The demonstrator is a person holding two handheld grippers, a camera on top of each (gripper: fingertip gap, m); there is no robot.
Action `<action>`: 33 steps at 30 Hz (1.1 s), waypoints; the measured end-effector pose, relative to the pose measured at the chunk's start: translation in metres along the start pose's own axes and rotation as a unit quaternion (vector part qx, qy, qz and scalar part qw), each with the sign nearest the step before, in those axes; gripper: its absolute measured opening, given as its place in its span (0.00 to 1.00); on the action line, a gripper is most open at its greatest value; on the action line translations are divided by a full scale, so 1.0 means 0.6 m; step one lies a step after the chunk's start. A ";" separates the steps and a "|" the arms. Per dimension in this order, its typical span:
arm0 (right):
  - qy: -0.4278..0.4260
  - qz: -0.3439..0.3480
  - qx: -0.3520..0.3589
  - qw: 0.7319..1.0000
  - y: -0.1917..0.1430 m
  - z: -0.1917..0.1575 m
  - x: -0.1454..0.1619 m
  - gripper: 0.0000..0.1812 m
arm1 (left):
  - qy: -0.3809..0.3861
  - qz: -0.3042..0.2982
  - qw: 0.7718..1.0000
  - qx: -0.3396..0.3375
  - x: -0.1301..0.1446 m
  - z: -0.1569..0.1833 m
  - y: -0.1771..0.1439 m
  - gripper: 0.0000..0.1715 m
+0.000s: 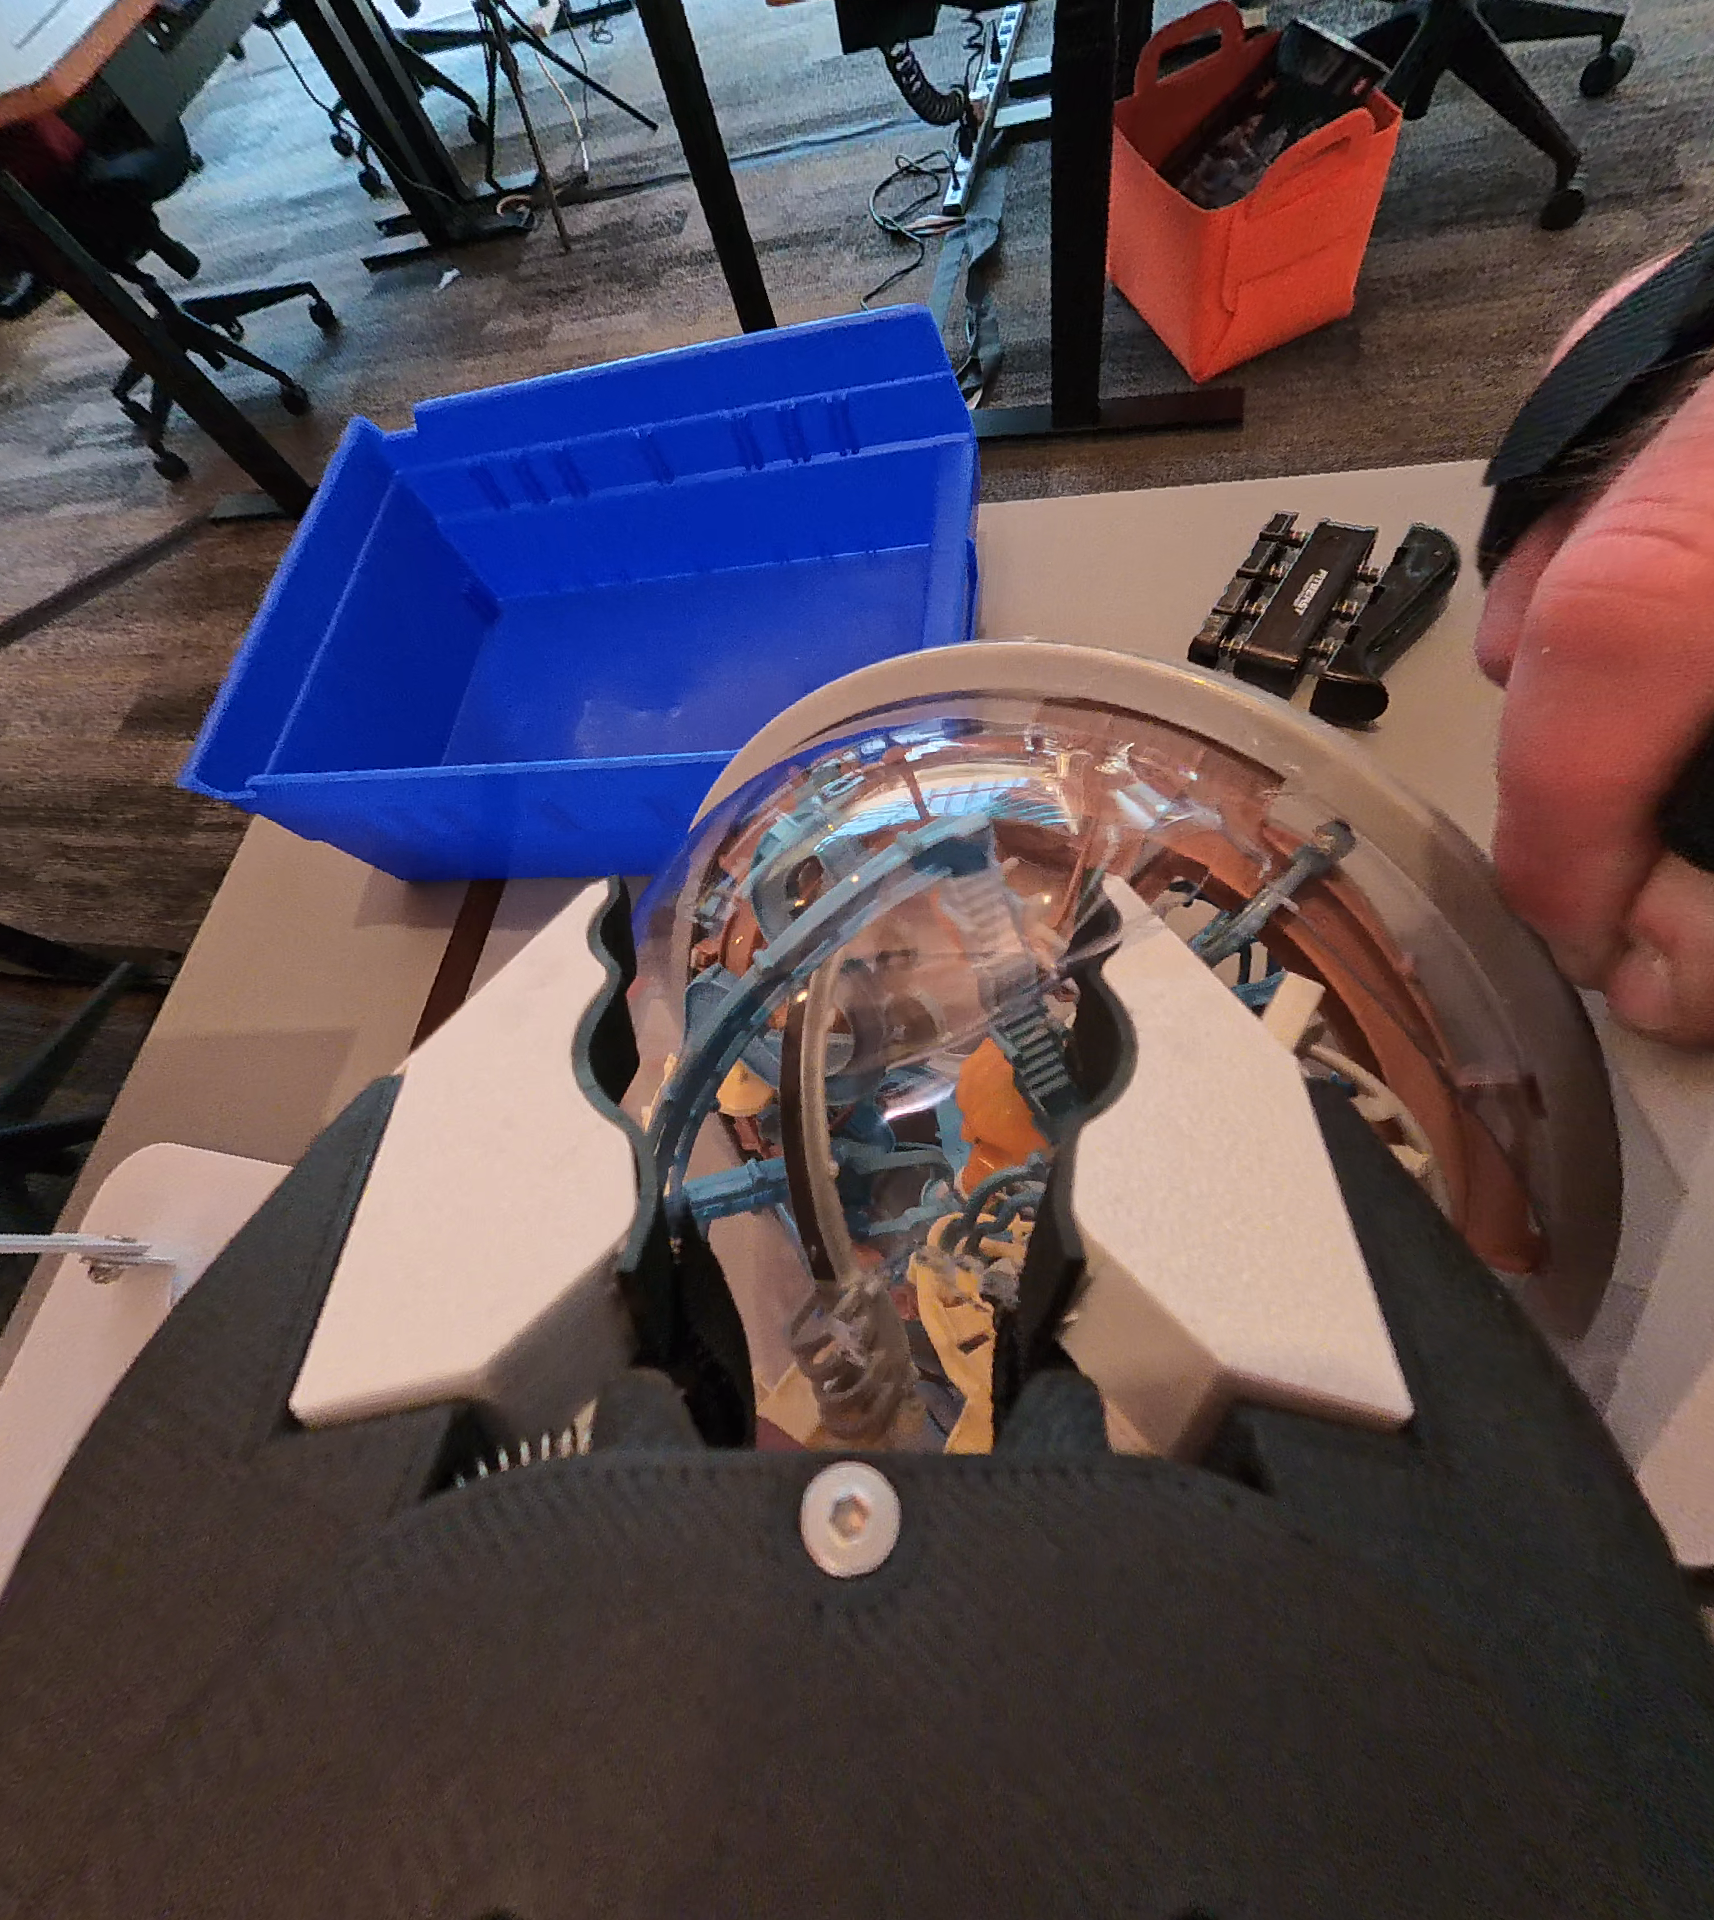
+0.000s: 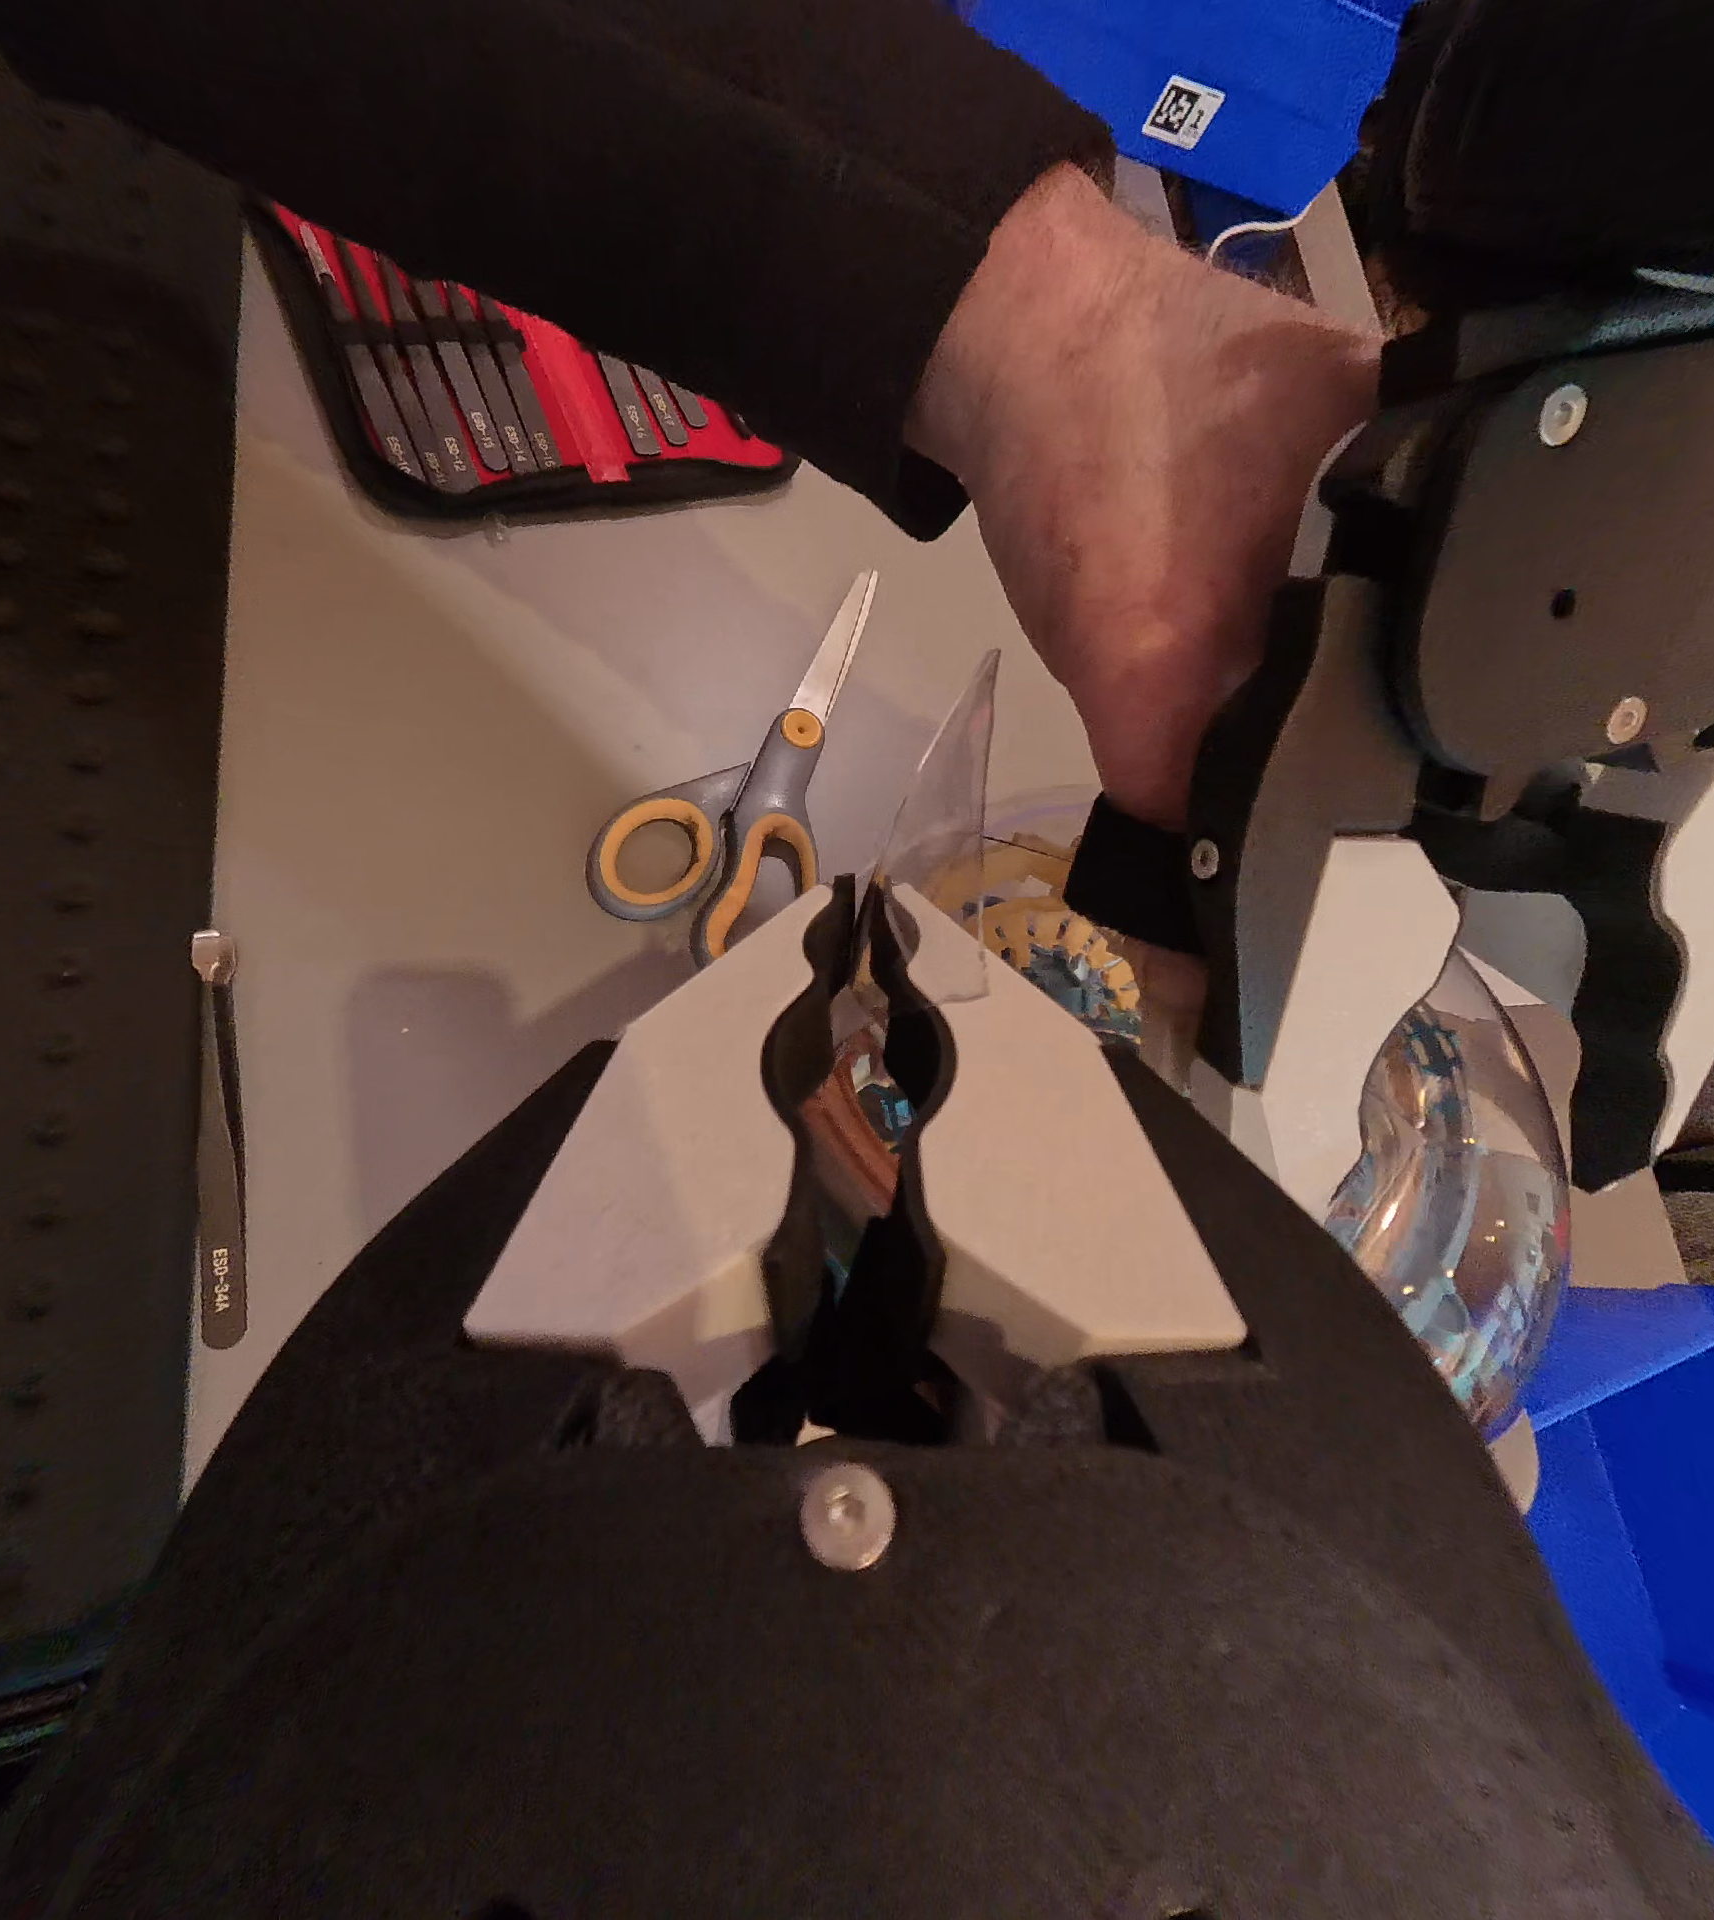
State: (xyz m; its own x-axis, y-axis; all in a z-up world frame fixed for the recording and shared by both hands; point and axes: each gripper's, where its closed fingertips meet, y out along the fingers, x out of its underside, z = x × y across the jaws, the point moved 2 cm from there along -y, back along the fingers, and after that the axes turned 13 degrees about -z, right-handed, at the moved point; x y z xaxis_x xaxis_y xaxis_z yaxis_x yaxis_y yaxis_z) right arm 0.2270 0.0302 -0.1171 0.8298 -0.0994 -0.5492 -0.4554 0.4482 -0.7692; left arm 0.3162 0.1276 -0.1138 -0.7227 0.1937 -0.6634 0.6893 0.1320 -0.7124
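Observation:
My left gripper is shut on a clear plastic maze ball with a grey ring and blue, orange and yellow tracks inside. It holds the ball just above the grey table. In the right wrist view the left gripper shows at the right with the clear dome between its fingers. My right gripper is shut on a thin clear plastic flap that sticks up from the ball's broken shell. A hand holding the right gripper is beside the ring.
An open blue bin stands behind the ball at the table's far edge. A black hand tool lies far right. Grey and yellow scissors, a red and black tweezer pouch, a loose black tweezer and a black mat lie on the table. My right gripper's tips are some 20 cm from the loose black tweezer.

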 end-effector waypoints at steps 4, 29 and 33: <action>-0.011 -0.013 0.004 1.000 0.005 -0.005 -0.003 0.00 | 0.001 0.002 1.000 0.000 0.001 0.002 -0.001 0.48; -0.119 -0.039 -0.075 0.989 0.106 -0.142 -0.072 0.00 | -0.026 0.013 0.998 -0.048 -0.010 -0.028 0.016 0.48; -0.108 -0.004 -0.045 0.993 0.066 -0.137 -0.083 0.00 | -0.015 0.008 0.997 -0.074 -0.007 -0.027 0.012 0.48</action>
State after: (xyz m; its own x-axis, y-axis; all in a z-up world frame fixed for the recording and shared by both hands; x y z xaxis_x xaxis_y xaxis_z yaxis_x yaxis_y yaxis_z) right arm 0.1412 -0.0202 -0.1470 0.8787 0.0942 -0.4680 -0.4677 0.3668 -0.8042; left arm 0.3250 0.1437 -0.1121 -0.7112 0.1687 -0.6824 0.6992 0.2707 -0.6617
